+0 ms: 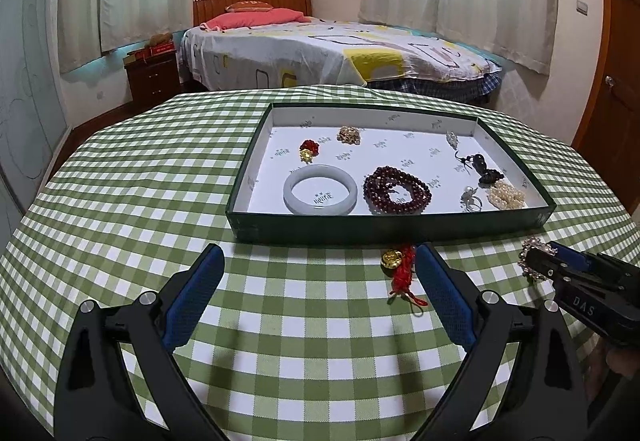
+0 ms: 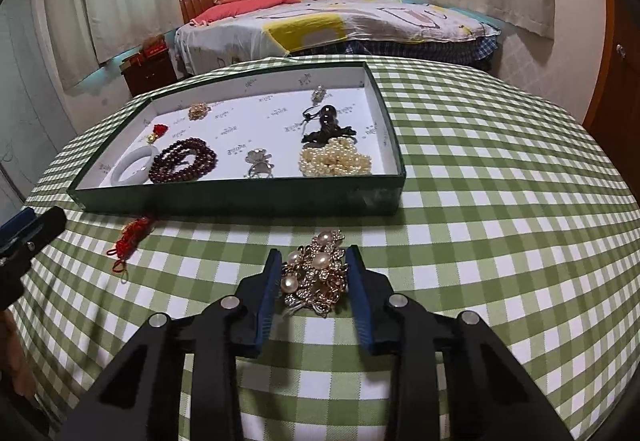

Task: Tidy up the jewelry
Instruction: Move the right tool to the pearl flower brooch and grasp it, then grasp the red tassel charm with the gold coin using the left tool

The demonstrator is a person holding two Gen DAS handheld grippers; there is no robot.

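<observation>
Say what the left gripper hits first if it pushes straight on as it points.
Probably the bare tablecloth, since the open left gripper tilts down; past that, the box. The red charm lies by its right finger, likely off-line.

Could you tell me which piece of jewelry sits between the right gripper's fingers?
The gold pearl brooch on the tablecloth; the red tassel charm lies apart, the rest inside the tray.

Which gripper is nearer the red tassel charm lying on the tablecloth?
Left. The red tassel charm lies just inside the left gripper, beside its right finger. The right gripper is off to the charm's right, straddling the pearl brooch.
</observation>
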